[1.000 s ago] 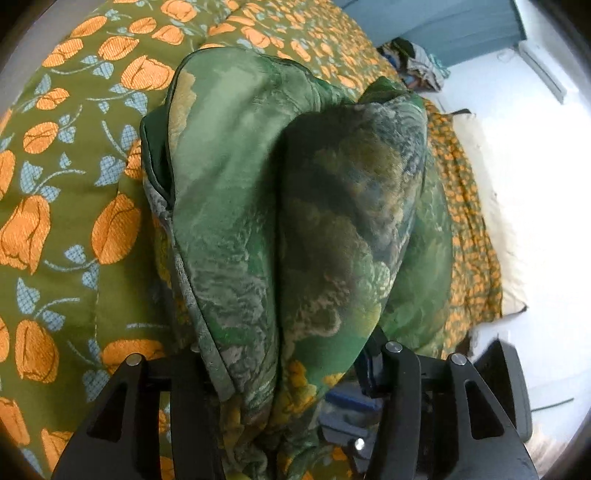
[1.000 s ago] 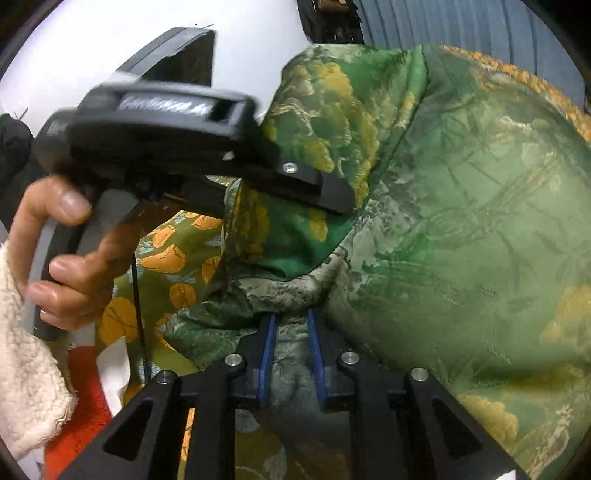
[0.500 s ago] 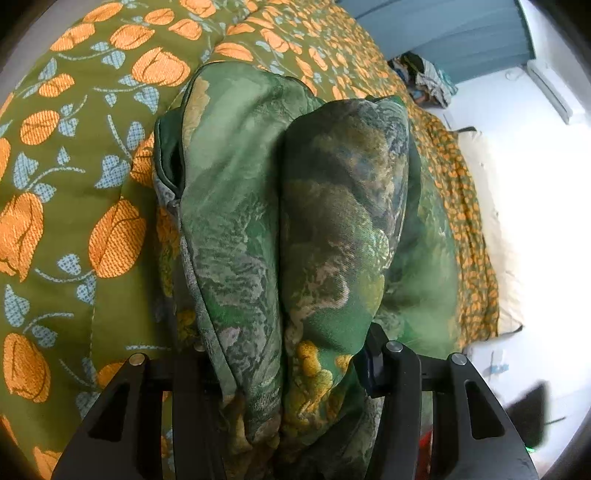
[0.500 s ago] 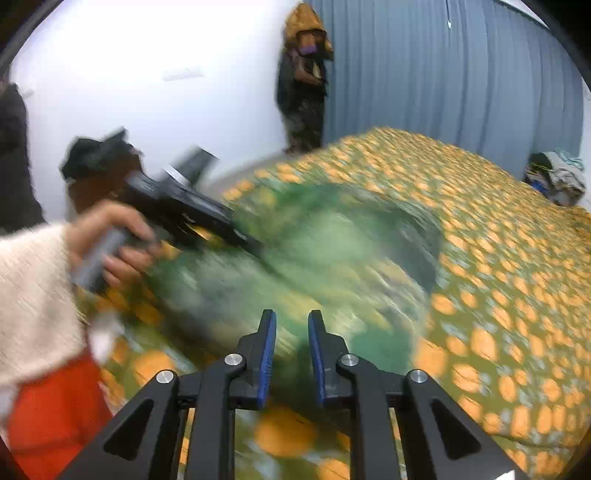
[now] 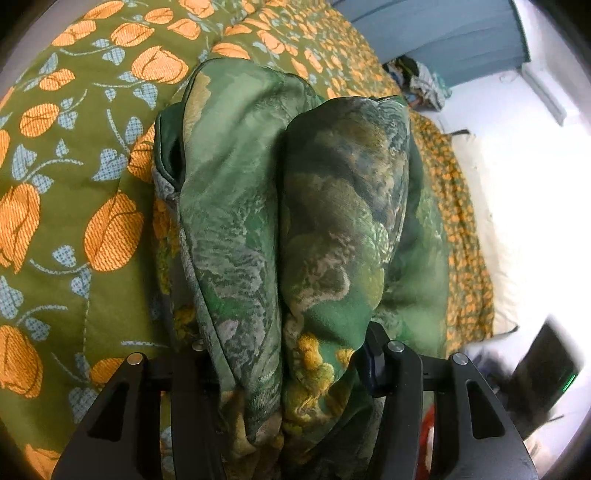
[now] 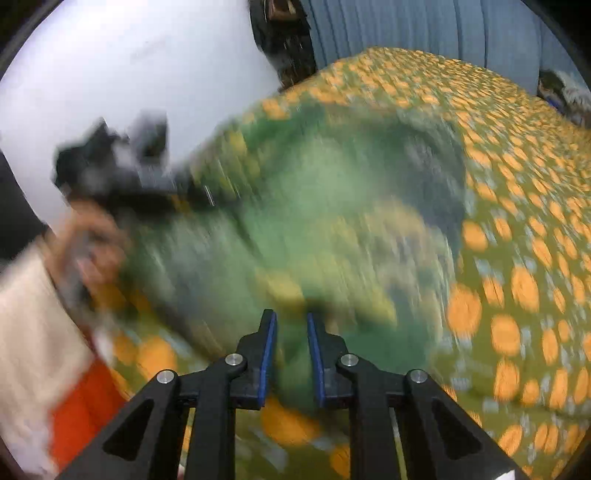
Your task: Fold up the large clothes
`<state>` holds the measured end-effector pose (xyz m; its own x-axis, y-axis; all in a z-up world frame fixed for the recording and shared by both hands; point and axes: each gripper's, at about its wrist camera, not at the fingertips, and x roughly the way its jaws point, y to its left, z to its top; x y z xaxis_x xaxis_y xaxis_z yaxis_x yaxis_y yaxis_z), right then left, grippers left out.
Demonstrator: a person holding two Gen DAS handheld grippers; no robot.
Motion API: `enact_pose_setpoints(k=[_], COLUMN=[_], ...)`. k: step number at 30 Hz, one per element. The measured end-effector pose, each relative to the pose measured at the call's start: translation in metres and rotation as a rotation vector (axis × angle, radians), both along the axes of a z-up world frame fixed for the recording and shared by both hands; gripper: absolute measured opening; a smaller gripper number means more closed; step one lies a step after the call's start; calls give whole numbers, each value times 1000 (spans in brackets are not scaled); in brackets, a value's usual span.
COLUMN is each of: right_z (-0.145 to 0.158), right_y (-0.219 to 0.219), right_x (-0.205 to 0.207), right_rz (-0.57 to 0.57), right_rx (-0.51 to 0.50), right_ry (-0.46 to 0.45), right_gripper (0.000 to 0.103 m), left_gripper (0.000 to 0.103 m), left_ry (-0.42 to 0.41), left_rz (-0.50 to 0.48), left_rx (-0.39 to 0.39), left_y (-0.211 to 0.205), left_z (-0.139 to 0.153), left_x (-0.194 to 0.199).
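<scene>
A large green patterned garment (image 5: 288, 206) lies bunched in thick folds on a bed. My left gripper (image 5: 284, 354) is shut on a thick fold of it, which fills the space between the fingers. In the right wrist view the garment (image 6: 325, 221) is a blurred green heap ahead. My right gripper (image 6: 290, 332) is empty, its blue-padded fingers a narrow gap apart, clear of the cloth. The left gripper (image 6: 122, 177) and the hand holding it show blurred at the left of that view.
The bed has an olive cover with orange tulips (image 5: 66, 184), also seen in the right wrist view (image 6: 517, 221). Blue curtains (image 6: 443, 29) hang behind. A clothes pile (image 5: 421, 81) lies at the far end. The bed's right edge (image 5: 476, 258) drops to a white floor.
My right gripper let go of the garment and pulled back away from it, moving fast. My left gripper keeps its hold and has lowered the folds slightly toward the bed.
</scene>
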<state>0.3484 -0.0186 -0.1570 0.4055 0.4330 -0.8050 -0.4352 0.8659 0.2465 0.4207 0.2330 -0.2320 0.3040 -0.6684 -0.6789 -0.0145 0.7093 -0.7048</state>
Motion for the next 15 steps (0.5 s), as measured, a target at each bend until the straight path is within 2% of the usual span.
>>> enact_pose_setpoints(k=[3, 5, 6, 8, 9, 11, 13, 15], right_z=[3, -9, -22, -51, -67, -81, -74, -52], right_y=[36, 67, 89, 119, 130, 133, 124, 108], right_x=[69, 112, 135, 165, 173, 179, 176, 163], right_rz=[49, 108, 168, 204, 209, 185, 147, 141], right_rx=[103, 95, 96, 10, -47, -46, 23, 60], right_ry=[50, 94, 162, 254, 278, 293, 278, 204], right_gripper=[21, 22, 22, 20, 18, 17, 17, 19], left_gripper=[57, 58, 59, 59, 58, 58, 58, 60], left_ry=[-22, -31, -33, -20, -4, 11, 7, -5], left_rz=[4, 3, 3, 25, 43, 66, 77, 88], left_rx=[-9, -1, 3, 30, 28, -16, -80, -140], left_y=[1, 0, 0, 6, 10, 17, 23, 28], left_z=[5, 9, 11, 10, 7, 1, 0, 5], left_x=[-6, -11, -12, -14, -14, -14, -19, -28])
